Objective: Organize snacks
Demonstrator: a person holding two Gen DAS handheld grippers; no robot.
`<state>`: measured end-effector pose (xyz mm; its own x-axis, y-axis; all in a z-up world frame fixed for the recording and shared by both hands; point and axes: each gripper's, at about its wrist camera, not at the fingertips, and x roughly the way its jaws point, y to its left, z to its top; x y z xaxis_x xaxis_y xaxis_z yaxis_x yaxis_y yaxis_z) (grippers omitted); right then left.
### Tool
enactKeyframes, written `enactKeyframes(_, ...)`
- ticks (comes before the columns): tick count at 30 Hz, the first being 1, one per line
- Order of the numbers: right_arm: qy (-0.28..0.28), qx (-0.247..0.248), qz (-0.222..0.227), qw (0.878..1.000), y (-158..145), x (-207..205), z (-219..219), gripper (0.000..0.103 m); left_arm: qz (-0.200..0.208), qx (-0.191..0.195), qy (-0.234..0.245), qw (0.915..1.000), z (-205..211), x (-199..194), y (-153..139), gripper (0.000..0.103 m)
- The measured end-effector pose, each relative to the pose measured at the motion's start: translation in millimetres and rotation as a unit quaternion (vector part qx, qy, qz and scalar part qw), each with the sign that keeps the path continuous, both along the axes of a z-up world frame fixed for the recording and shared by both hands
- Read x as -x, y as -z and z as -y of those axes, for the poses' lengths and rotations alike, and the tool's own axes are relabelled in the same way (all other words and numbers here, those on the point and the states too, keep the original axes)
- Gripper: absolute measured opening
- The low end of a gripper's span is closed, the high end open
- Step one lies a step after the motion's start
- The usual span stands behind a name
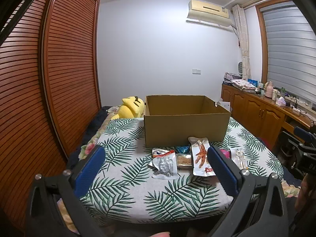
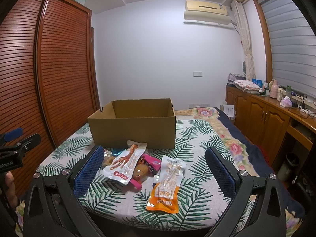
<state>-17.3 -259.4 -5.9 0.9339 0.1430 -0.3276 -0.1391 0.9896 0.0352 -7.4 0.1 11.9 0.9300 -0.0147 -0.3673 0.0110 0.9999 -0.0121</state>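
Note:
An open cardboard box (image 1: pixel 185 126) (image 2: pixel 134 130) stands on the leaf-print cloth. In front of it lies a pile of snack packets: a white chicken-foot packet (image 1: pixel 200 158) (image 2: pixel 126 163), a silver packet with a red band (image 1: pixel 165 163), a brown cracker pack (image 1: pixel 184 161), a blue wrapper (image 1: pixel 182 149), a pink packet (image 2: pixel 151 163), and an orange-and-clear packet (image 2: pixel 167 187). My left gripper (image 1: pixel 156 158) hovers open above the near side of the pile, nothing between its blue pads. My right gripper (image 2: pixel 154 158) is open too, held over the packets.
A yellow plush toy (image 1: pixel 131 107) lies behind the box at its left. A slatted wooden wardrobe (image 1: pixel 49 79) runs along the left. Wooden cabinets (image 2: pixel 262 116) with bottles and clutter line the right wall. A floral blanket (image 2: pixel 227 136) covers the bed to the right.

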Motion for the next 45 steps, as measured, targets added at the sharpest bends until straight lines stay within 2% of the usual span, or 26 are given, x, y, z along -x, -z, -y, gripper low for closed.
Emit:
enactKeyframes(28,-0.002,-0.001,0.000,1.000,-1,0,2,0.103,0.004,-0.002,0.006,1.0000,1,4,-1,0.103)
enactKeyframes(35,-0.007,-0.004,-0.014,1.000,10,-8,3,0.103,-0.011,-0.002,0.018,0.9998,6,-8,11,0.103)
enactKeyframes(45,-0.031,0.009,-0.038,0.999,32,-34,9,0.103,-0.057,-0.007,0.043,0.9974,17,-49,39,0.103)
